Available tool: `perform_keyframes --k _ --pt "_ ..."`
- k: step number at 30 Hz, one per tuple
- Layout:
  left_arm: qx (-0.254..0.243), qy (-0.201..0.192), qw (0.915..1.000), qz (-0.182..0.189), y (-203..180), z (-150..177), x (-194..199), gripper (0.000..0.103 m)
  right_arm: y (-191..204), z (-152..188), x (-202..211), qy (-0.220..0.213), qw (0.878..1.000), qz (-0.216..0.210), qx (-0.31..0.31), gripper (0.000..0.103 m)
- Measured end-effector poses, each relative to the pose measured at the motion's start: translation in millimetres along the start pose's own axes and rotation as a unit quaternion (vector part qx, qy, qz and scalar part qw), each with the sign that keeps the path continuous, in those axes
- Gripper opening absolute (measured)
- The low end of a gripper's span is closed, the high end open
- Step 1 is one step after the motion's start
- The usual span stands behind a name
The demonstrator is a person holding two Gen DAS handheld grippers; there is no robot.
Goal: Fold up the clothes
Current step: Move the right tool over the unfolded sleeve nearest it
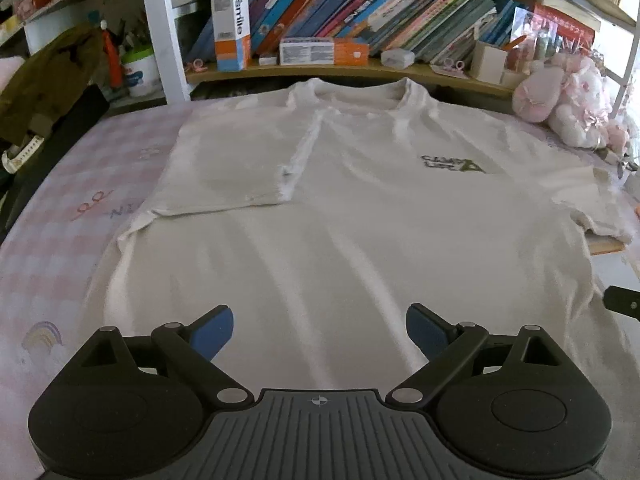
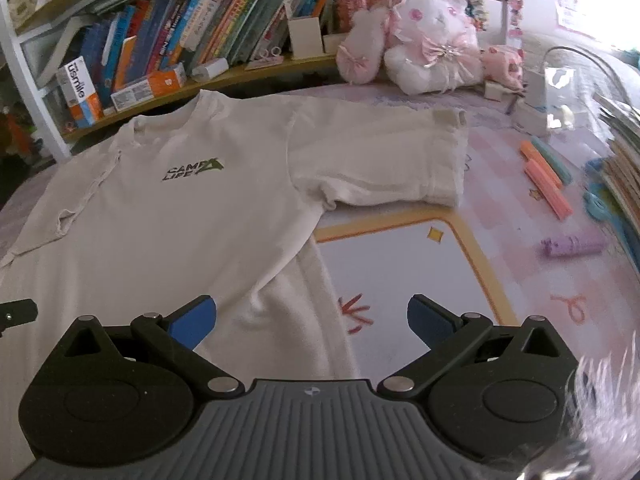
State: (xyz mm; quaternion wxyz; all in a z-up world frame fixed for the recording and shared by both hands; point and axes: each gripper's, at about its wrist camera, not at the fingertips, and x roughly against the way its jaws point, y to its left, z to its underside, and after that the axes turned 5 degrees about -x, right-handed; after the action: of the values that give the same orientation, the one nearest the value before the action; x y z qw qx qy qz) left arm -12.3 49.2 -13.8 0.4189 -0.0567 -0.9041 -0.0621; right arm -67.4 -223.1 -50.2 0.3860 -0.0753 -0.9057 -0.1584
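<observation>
White cotton is spread flat on the pink checked cover point(image 1: 60, 248): a T-shirt point(image 1: 320, 208), collar toward the bookshelf point(image 1: 320, 20), one sleeve folded in over the chest, the other laid out flat. Near its hem the left gripper point(image 1: 320, 330) is held wide open, grasping nothing. Over the shirt's side edge the right gripper point(image 2: 312, 322) is likewise held wide open and empty.

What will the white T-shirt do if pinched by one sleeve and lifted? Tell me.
The T-shirt looks thin and creased, so it would likely hang limp and drag. Its spread sleeve lies flat, probably light. Both the left gripper and right gripper are open.
</observation>
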Motion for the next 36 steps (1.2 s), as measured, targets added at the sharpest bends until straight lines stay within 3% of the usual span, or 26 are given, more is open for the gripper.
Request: perform_keyframes --k 11,22,36 --pt "-0.011 0.006 0.9999 0.001 -40 5 7 0.095 -46 -19 -14 0.003 0.998 -0.033 -0.048 0.100" --pt "-0.023 0.035 0.9988 0.024 -52 4 -12 0.095 -77 -38 -16 -0.011 0.995 -0.018 -0.095 0.063" --pt "-0.032 0.071 0.9962 0.038 -56 10 -21 0.095 -100 -44 -26 -0.001 0.987 -0.015 -0.160 0.054"
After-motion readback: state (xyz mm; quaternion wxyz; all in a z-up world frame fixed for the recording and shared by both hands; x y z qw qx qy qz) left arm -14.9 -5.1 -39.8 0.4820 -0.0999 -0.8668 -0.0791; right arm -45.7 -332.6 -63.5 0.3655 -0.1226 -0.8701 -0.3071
